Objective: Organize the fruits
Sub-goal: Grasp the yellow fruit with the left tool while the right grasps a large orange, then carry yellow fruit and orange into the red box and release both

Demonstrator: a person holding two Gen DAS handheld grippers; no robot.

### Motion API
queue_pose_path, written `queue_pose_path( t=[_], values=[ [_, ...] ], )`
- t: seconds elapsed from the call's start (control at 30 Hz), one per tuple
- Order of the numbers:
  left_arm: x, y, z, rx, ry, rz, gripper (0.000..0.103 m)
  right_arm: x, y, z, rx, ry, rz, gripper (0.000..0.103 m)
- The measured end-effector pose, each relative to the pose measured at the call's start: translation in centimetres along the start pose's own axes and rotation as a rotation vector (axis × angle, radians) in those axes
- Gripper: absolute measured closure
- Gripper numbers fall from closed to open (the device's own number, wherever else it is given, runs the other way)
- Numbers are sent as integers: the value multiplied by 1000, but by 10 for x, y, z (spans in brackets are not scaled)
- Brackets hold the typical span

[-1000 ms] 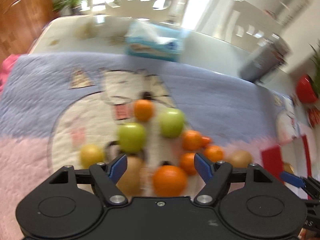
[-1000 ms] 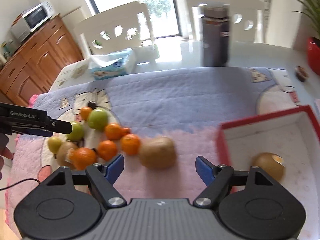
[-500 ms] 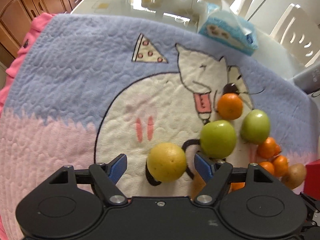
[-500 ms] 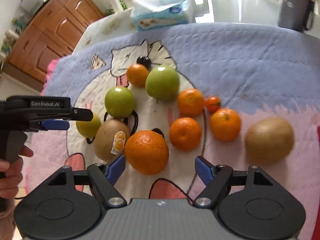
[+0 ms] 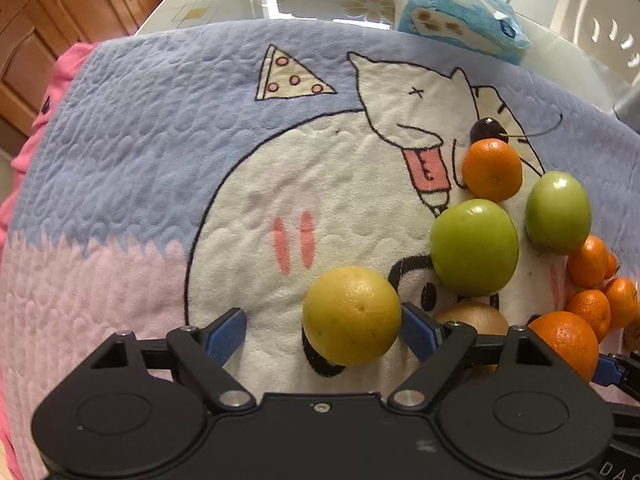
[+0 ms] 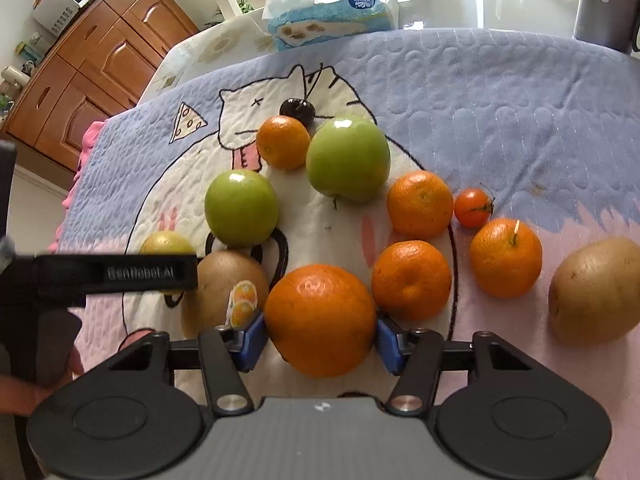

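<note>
Fruit lies on a cat-print blanket [image 5: 120, 152]. My left gripper [image 5: 324, 332] is open around a yellow lemon [image 5: 352, 316]; its right pad touches the fruit, the left pad stands apart. My right gripper [image 6: 318, 340] has both blue pads against a large orange [image 6: 320, 318], which rests on the blanket. Two green apples [image 6: 241, 208] [image 6: 348, 159] lie behind, with several tangerines [image 6: 411, 279], a cherry tomato [image 6: 473, 207], a dark cherry [image 6: 297, 110], a stickered kiwi [image 6: 224, 288] and another kiwi [image 6: 596, 290] at the right.
A blue tissue pack [image 6: 332, 12] lies behind the blanket on the glass table. A dark flask [image 6: 606, 4] stands at the back right. Wooden cabinets [image 6: 80, 64] are on the left. The left gripper's body [image 6: 100, 274] crosses the right wrist view.
The right gripper has moved from the red box to the fruit pile and closed its pads onto the large orange. The left gripper has come down around the lemon.
</note>
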State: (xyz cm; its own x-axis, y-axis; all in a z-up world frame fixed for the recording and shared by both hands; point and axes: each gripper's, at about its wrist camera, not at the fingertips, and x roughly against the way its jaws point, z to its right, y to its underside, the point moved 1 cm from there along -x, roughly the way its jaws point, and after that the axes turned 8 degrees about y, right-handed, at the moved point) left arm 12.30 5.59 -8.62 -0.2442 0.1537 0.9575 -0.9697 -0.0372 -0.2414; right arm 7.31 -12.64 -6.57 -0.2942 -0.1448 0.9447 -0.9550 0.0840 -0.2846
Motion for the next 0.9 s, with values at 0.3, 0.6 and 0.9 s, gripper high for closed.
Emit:
queue_pose_path(
  t=[0.3,0.6,0.9],
  values=[
    [18,4,3,-5,27,53,51,4,1,8,-20,-50,11,46],
    [33,7,-6,56,68,80,51,17,9,9,-28,-95,38,46],
    [60,4,1,64,79,130,51,39,14,21,-67,-114,100,46]
  ],
)
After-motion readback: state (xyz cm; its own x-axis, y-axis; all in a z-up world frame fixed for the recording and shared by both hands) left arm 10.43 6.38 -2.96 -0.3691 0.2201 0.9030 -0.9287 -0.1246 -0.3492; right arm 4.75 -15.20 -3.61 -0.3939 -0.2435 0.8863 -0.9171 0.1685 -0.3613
